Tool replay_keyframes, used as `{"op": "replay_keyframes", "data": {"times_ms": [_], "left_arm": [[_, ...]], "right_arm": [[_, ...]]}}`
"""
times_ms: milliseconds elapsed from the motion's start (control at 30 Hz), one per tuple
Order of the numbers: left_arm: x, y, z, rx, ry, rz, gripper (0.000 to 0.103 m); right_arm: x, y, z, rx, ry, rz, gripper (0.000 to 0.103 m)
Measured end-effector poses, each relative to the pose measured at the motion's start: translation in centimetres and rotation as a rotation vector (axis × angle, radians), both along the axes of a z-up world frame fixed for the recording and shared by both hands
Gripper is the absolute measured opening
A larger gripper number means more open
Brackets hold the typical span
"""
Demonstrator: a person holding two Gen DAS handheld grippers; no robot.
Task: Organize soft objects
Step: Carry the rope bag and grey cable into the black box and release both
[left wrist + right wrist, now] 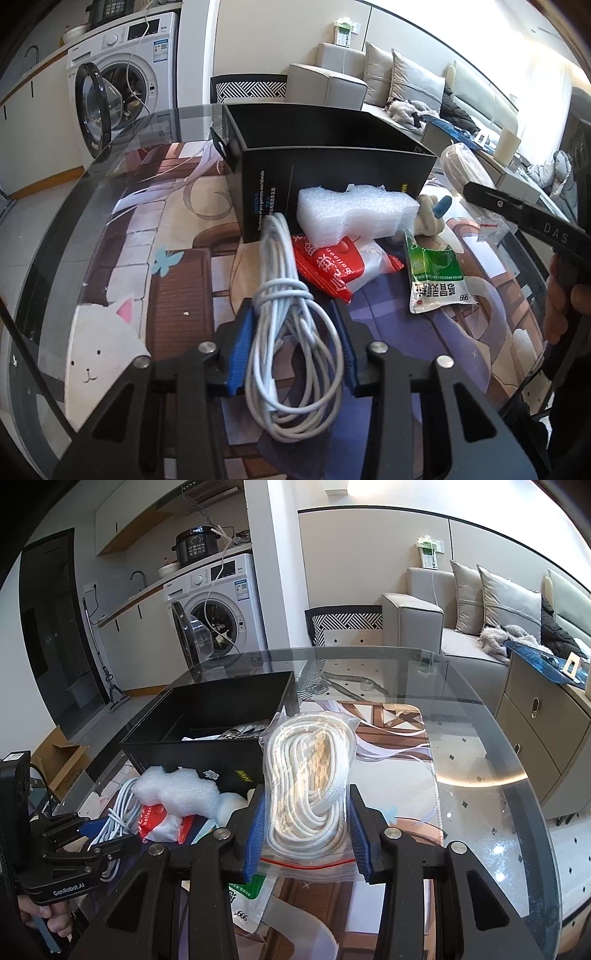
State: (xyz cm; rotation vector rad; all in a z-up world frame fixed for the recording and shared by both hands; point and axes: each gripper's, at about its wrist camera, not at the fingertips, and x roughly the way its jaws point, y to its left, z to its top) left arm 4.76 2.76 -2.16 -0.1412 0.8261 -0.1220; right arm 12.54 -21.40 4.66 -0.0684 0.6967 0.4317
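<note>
My left gripper (293, 314) is shut on a coiled white cable (291, 332), holding it just in front of the black box (332, 166). My right gripper (306, 812) is shut on a clear zip bag of white rope (310, 775), held above the table to the right of the black box (207, 716). White bubble wrap (354, 214), a red and white packet (332, 269) and a green and white sachet (436, 277) lie on the mat before the box. The box holds some items, partly hidden.
The glass table (480, 775) carries a printed mat (177, 251). A beige soft toy (428, 218) lies beside the bubble wrap. A washing machine (122, 74) with its door open and a sofa (461, 627) stand beyond the table.
</note>
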Motion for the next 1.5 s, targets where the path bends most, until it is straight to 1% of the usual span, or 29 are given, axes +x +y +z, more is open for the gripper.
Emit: {"op": "replay_keyframes", "data": {"times_ms": [167,433,833,1133,1300,1500], "left_arm": [[0.1,0.5,0.1,-0.05,0.0,0.003,0.035],[-0.1,0.7,0.5,-0.069,-0.01,-0.003,0.034],[-1.4,2.7,1.3,-0.105,-0.041,0.033,0.034],[-1.7,3.2,3.4,-0.127,-0.101,0.04,0.034],[-1.0,3.1,4.8,-0.147,-0.13,0.04,0.034],[0.1,2.5,6.6,-0.145,-0.161,0.019,0.034]], "right_arm": [[0.1,0.0,-0.1,0.0,0.003,0.004,0.041],[0.0,-0.1,0.0,0.004,-0.005,0.002,0.041],[-0.1,0.2,0.2,0.005,-0.014,0.015,0.041],[-0.8,0.9,1.3,0.019,-0.032,0.055,0.041],[-1.0,1.8,2.1,0.034,-0.036,0.087,0.041],[-0.6,3.1,3.0,0.034,-0.029,0.124,0.041]]}}
